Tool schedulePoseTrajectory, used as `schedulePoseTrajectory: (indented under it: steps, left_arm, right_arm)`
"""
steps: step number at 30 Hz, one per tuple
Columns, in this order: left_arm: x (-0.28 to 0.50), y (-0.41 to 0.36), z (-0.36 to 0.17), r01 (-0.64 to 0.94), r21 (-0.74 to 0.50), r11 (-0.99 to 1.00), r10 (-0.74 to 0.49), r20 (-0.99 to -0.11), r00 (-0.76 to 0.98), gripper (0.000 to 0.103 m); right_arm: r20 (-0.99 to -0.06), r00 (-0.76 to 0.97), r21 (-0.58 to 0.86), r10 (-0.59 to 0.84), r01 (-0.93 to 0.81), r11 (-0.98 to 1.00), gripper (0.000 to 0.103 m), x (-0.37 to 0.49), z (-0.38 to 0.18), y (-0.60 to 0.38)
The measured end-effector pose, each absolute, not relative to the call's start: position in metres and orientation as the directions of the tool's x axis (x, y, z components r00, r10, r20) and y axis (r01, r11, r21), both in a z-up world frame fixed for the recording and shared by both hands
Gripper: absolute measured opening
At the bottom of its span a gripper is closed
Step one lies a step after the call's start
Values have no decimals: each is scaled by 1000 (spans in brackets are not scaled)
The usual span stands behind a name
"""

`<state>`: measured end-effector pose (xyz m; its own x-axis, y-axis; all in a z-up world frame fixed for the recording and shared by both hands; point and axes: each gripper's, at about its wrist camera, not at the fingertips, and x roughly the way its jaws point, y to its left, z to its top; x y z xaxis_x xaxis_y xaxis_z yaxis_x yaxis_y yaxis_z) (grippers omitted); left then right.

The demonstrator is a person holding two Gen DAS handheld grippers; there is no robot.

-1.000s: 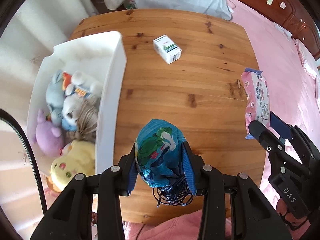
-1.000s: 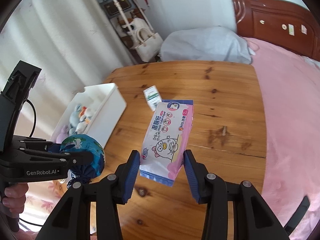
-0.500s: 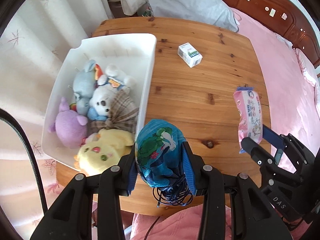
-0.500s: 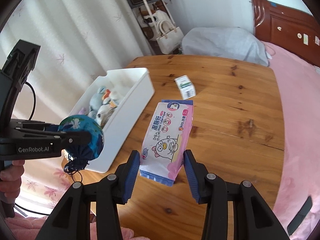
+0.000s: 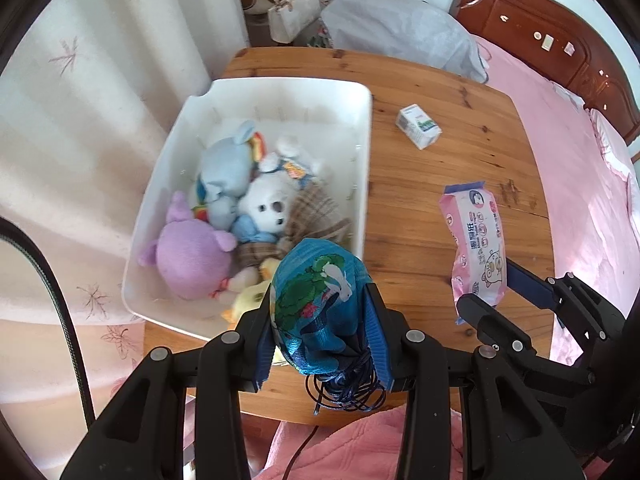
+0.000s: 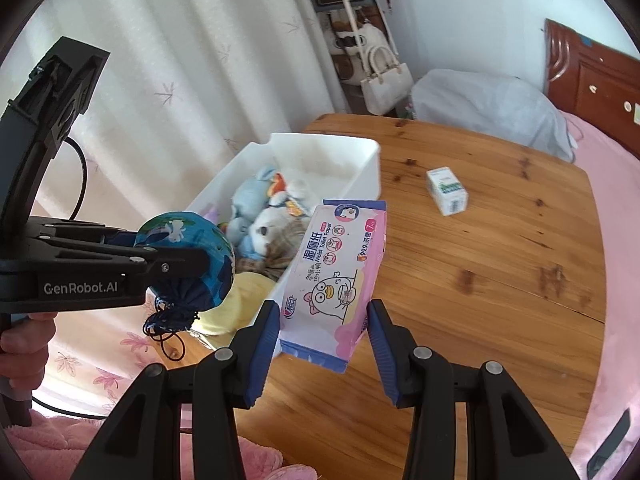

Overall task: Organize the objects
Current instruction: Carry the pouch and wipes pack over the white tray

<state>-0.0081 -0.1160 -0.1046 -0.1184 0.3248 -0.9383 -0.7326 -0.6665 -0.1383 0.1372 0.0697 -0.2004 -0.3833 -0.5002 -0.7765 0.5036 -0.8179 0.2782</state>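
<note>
Wet-wipe pack [image 5: 476, 246] and blue printed pouch [image 5: 320, 306] are both held off the wooden table [image 5: 460, 168], one in each claw.

From the left wrist camera, the left gripper [image 5: 320, 332] is clamped on the pouch, its blue pads pressing the rounded sides while a bunch of dark cord [image 5: 348, 392] dangles from the pouch's gathered end toward the camera. Just ahead of and to the left of this claw sits the white bin [image 5: 364, 168], its near corner partly under the pouch. Inside it lie a purple plush [image 5: 188, 256], a light blue plush [image 5: 224, 172], a white bear [image 5: 268, 204] and a yellow plush [image 5: 248, 300] peeking out beside the left finger. Farther ahead and to the right, a small white box [image 5: 418, 126] lies on the table. Off to the right, the right gripper [image 5: 492, 300] holds the pink pack.

From the right wrist camera, the right gripper [image 6: 324, 320] pinches the wet-wipe pack [image 6: 336, 276] by its lower end, the pack standing tilted up between the fingers. To the left, the left gripper [image 6: 192, 260] grips the pouch [image 6: 188, 256] above the near end of the bin [image 6: 360, 176], with a hand [image 6: 24, 344] on its handle. The small box [image 6: 446, 190] lies ahead and to the right, well apart from the pack.
</note>
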Motion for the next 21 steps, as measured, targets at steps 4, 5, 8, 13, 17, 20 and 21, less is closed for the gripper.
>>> schedulePoseTrajectory:
  steps: [4, 5, 8, 13, 17, 20, 21]
  left_arm:
    - [-22, -133, -106, -720, -141, -679, 331, -935, -129, 43]
    - [-25, -136, -106, -719, -140, -681, 332, -934, -132, 43]
    - [-37, -146, -107, -713, -142, -686, 338, -930, -141, 43]
    - [-53, -158, -112, -715, -146, -684, 343, -929, -138, 43]
    - [-68, -166, -113, -714, -146, -684, 349, -926, -146, 43]
    - [-79, -170, -114, -718, -143, -682, 353, -923, -152, 43]
    - [-83, -171, -115, -720, -140, -679, 353, -923, -153, 43]
  right_arm:
    - [-778, -380, 273, -501, 513, -814, 46, 142, -200, 50]
    - [-779, -379, 270, -499, 515, -813, 46, 143, -200, 44]
    - [-779, -381, 265, -498, 519, -812, 46, 146, -199, 29]
    - [-778, -391, 255, -492, 518, -816, 46, 149, -199, 8]
    - [-775, -403, 250, -486, 511, -823, 46, 147, -199, -6]
    - [-773, -412, 248, -481, 502, -829, 46, 147, -201, -16]
    - [-773, -415, 249, -481, 498, -831, 46, 146, -201, -19]
